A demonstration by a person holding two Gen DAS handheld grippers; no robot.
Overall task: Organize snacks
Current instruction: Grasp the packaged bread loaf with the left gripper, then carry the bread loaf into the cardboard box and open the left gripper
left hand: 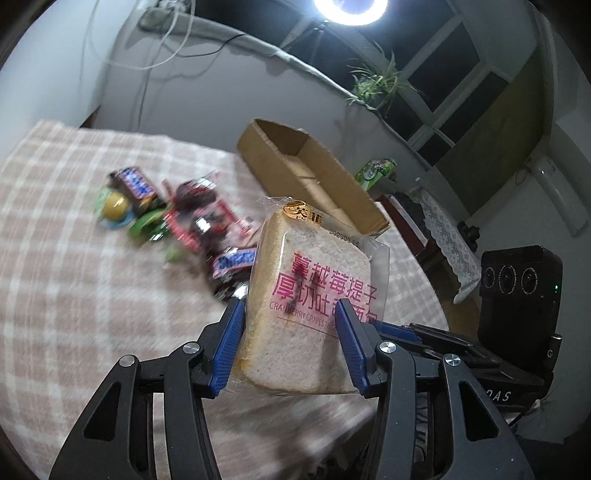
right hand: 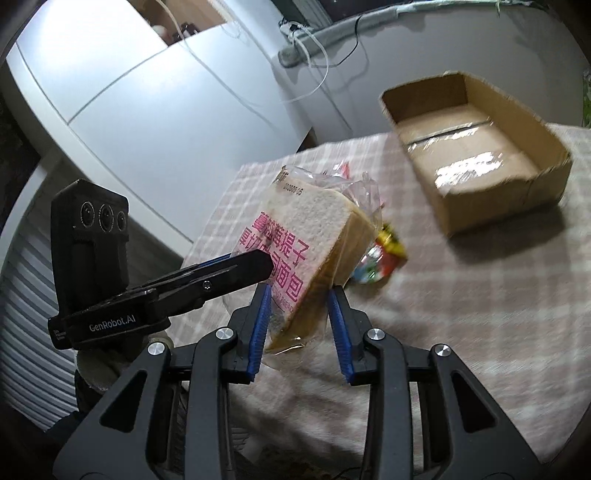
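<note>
Left wrist view: the left gripper [left hand: 291, 343] pinches the lower part of a wrapped bread slice [left hand: 314, 295] between its blue pads, above the checked tablecloth [left hand: 74, 295]. The right gripper [right hand: 299, 328] brackets the same slice edgewise, contact uncertain. The slice looks light, soft and crushable in slippery film, so hold it gently by the edges; the cardboard box [right hand: 517, 195] stands beyond.

Light source: ring lamp [left hand: 349, 9] overhead, windows dark.
Glare: tape inside cardboard box [right hand: 472, 162].
Blur: snack pile [left hand: 177, 218] and tablecloth [left hand: 74, 295] smeared.
Edges: fisheye bending, black corners.
</note>
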